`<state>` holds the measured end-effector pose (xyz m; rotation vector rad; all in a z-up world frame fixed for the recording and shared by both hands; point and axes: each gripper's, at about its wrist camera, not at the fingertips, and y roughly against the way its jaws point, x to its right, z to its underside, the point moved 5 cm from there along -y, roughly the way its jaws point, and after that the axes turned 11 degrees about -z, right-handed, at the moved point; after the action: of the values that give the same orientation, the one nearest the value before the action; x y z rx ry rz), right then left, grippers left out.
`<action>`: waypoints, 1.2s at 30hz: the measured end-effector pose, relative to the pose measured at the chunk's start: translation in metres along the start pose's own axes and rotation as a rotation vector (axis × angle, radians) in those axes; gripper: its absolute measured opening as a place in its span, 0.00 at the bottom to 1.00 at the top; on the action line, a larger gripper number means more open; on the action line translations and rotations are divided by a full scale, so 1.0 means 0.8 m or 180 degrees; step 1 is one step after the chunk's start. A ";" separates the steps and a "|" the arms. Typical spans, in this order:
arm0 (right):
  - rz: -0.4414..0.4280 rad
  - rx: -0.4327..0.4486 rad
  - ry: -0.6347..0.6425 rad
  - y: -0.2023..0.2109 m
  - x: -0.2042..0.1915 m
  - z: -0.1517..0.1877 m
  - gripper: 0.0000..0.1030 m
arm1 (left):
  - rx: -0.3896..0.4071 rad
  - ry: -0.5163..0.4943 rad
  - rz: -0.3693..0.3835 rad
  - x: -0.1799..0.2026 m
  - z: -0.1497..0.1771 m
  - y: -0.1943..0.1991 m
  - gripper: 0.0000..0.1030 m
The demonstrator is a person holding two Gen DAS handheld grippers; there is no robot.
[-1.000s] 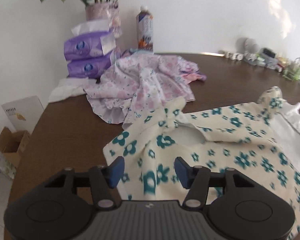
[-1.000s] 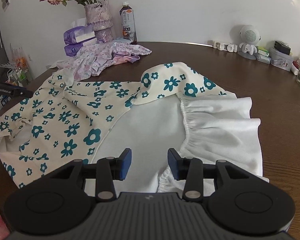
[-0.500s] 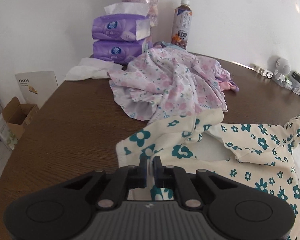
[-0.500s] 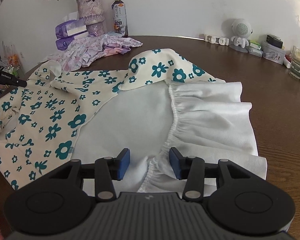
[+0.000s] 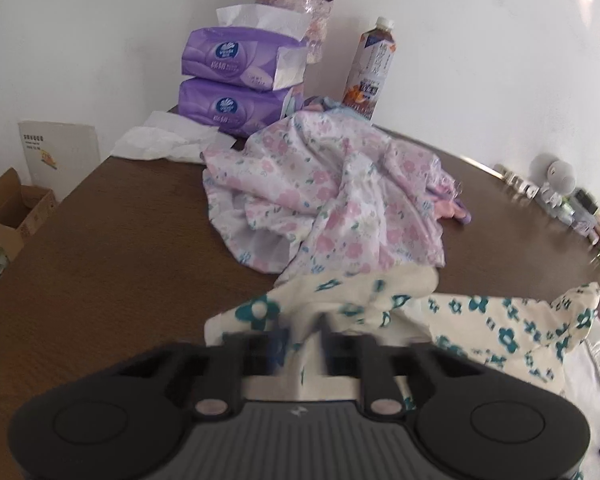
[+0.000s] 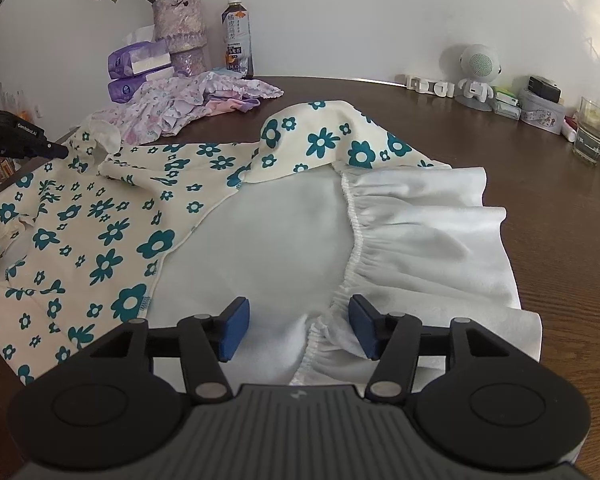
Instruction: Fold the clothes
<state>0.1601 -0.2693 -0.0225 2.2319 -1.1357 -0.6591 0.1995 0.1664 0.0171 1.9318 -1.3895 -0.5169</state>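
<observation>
The far-left black gripper body seen from the right wrist view carries small white lettering that reads roughly "GenRobot.AI" (tiny, so only roughly). The tea bottle (image 6: 237,38) at the far edge of the table (image 6: 560,208) has a dark label with white Chinese characters; the two stacked purple tissue packs (image 5: 240,80) show a white round shell-like logo and Chinese text too blurred to read. A white card (image 5: 60,156) leaning on the wall at far left bears small print that cannot be made out.

The dress (image 6: 100,216), the thing to fold, lies spread across the near half of the brown wood-grain table: soft cream cloth printed with teal flowers on the left, plain white cloth with a gathered elastic seam and ruffled skirt on the right. Behind it, far left, sits a crumpled heap of thin pink-flowered clothing (image 5: 332,196), beside a textured lilac vase (image 6: 182,24) of dried roses.

The left gripper (image 5: 302,350) is blurred; cream cloth rises between its fingers, which appear to pinch the dress's near-left corner. The right gripper (image 6: 298,330) has its blue-padded fingers (image 6: 236,320) spread wide, low over the white gathered seam, gripping nothing.

At far right stand a small white round-headed robot figure (image 6: 478,74), a tin and a ribbed glass (image 6: 594,132).
</observation>
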 end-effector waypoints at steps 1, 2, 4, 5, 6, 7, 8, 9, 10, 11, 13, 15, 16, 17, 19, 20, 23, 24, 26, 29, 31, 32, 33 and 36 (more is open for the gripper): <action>0.0007 -0.0006 0.0014 0.000 0.000 0.000 0.55 | 0.0016 0.0005 0.0013 -0.001 -0.004 0.000 0.03; 0.0014 -0.0012 0.0028 -0.001 -0.001 0.000 0.55 | 0.0025 -0.0001 0.0012 -0.001 -0.009 0.000 0.03; 0.0023 -0.0021 0.0055 -0.002 -0.003 0.000 0.56 | 0.0042 -0.0012 0.0011 -0.003 -0.017 0.001 0.03; 0.0026 -0.0024 0.0069 -0.002 -0.004 0.001 0.57 | 0.0023 0.0010 0.0016 -0.005 -0.020 0.000 0.03; 0.0032 -0.0025 0.0081 -0.002 -0.004 0.002 0.57 | -0.0025 0.0059 0.0026 -0.007 -0.021 -0.002 0.08; 0.0042 -0.0024 0.0085 -0.003 -0.005 0.002 0.57 | -0.0043 0.0109 0.0020 -0.010 -0.022 -0.001 0.10; 0.0052 -0.0023 0.0090 -0.003 -0.006 0.002 0.57 | -0.0035 0.0161 -0.0002 -0.014 -0.021 0.002 0.21; 0.0060 -0.0020 0.0091 -0.003 -0.006 0.003 0.57 | -0.0014 0.0189 -0.0018 -0.018 -0.020 0.005 0.31; 0.0063 -0.0016 0.0083 -0.002 -0.007 0.003 0.57 | 0.0000 0.0191 -0.0027 -0.020 -0.017 0.009 0.34; 0.0065 -0.0015 0.0078 -0.002 -0.007 0.003 0.58 | -0.0021 0.0185 -0.0025 -0.021 -0.013 0.012 0.37; 0.0069 -0.0017 0.0070 -0.003 -0.007 0.002 0.59 | -0.0123 0.0159 0.0038 -0.019 -0.001 0.014 0.37; 0.0068 -0.0022 0.0081 -0.004 -0.009 0.002 0.62 | -0.0228 0.0102 0.0052 -0.016 0.013 0.012 0.34; 0.0069 -0.0023 0.0087 -0.005 -0.009 0.002 0.63 | -0.0239 0.0051 0.0018 -0.015 0.020 0.011 0.31; 0.0074 -0.0021 0.0092 -0.005 -0.010 0.002 0.63 | -0.0210 -0.0003 -0.0013 -0.014 0.026 0.012 0.06; 0.0072 -0.0017 0.0093 -0.005 -0.010 0.003 0.63 | -0.0109 -0.0004 -0.0055 -0.018 0.033 0.018 0.02; 0.0068 -0.0014 0.0094 -0.004 -0.010 0.003 0.63 | -0.0062 0.0028 -0.0084 -0.022 0.036 0.025 0.03; 0.0066 -0.0009 0.0095 -0.004 -0.010 0.003 0.63 | 0.0040 0.0079 -0.0152 -0.031 0.044 0.047 0.25; 0.0064 -0.0007 0.0094 -0.004 -0.009 0.003 0.63 | 0.0075 0.0096 -0.0174 -0.033 0.047 0.055 0.33; 0.0058 0.0002 0.0089 -0.004 -0.009 0.004 0.63 | 0.0109 0.0103 -0.0185 -0.036 0.056 0.069 0.35; 0.0061 0.0019 0.0083 -0.004 -0.011 0.005 0.64 | 0.0010 -0.0004 -0.0051 -0.027 0.083 0.087 0.40; 0.0061 0.0028 0.0078 -0.004 -0.011 0.005 0.66 | -0.0027 -0.0123 -0.0033 -0.020 0.101 0.094 0.40; 0.0064 0.0028 0.0083 -0.005 -0.012 0.005 0.66 | -0.0041 -0.0191 -0.0036 -0.017 0.110 0.097 0.37; 0.0068 0.0025 0.0091 -0.005 -0.012 0.005 0.67 | -0.0055 -0.0259 -0.0038 -0.013 0.119 0.099 0.25; 0.0070 0.0005 0.0105 -0.005 -0.012 0.004 0.67 | -0.0025 -0.0438 -0.0127 -0.017 0.135 0.101 0.06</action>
<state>0.1554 -0.2599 -0.0260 2.2205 -1.1432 -0.6106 0.0695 0.1312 0.0018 1.9519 -1.4341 -0.6846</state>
